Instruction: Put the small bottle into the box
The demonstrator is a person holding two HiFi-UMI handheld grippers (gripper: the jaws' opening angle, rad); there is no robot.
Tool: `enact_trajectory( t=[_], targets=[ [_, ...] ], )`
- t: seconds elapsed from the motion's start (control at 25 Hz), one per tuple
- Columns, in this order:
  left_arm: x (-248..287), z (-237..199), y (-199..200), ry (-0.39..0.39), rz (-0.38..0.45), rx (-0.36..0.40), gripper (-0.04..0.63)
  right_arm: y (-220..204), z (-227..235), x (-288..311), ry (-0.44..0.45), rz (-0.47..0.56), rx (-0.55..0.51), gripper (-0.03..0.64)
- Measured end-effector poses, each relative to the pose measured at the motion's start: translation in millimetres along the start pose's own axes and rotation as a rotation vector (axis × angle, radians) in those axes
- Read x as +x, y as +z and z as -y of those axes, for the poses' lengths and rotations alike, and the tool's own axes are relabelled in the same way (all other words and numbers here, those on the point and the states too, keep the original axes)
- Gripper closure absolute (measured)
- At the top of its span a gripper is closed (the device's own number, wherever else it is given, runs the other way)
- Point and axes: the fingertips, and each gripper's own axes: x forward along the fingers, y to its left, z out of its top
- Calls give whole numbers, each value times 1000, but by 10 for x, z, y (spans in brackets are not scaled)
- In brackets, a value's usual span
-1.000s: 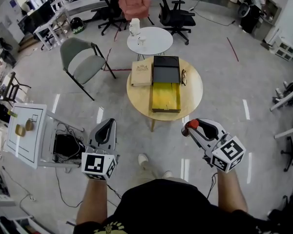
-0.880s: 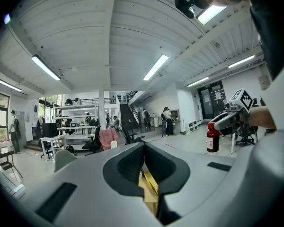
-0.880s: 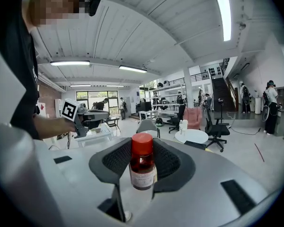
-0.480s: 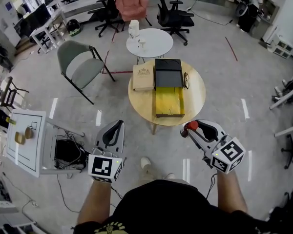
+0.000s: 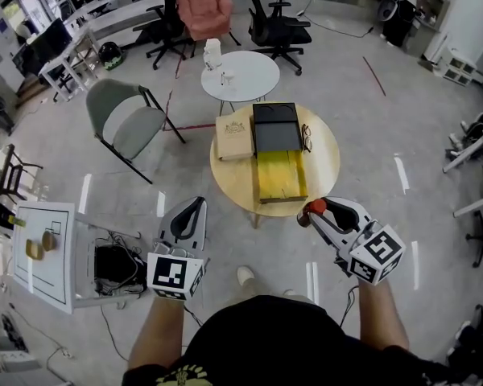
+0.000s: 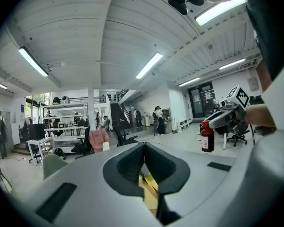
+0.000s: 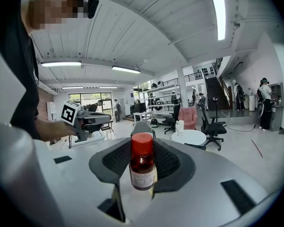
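Right gripper [image 5: 311, 215] grips a small red-capped bottle [image 7: 142, 167] between its jaws. Left gripper [image 5: 193, 206], alongside, is clenched on nothing. The black box [image 5: 274, 129] lies ahead on a round table [image 5: 322, 155].

Left gripper [image 5: 193, 206] closed, right gripper [image 5: 314, 214] clamped.

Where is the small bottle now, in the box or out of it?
Out. The right gripper is shut on the small bottle, over the floor, short of the round table bearing the box.

The round table [image 5: 320, 161] seems nearer (only slightly); the left gripper [image 5: 191, 207] has edged rightward.
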Motion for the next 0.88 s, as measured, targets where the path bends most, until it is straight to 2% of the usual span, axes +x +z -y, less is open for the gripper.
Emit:
enact_trajectory(
  t=[0.32, 0.68, 0.88],
  targets=[
    [250, -295, 21, -38, 19, 5, 577, 191, 90, 301, -23, 1, -12, 466],
    [336, -731, -44, -61, 47, -23, 577, 440, 25, 583, -79, 7, -26, 466],
    [423, -726, -66, -100, 61, -44, 577, 477, 6, 582, -113, -6, -28, 466]
  ],
)
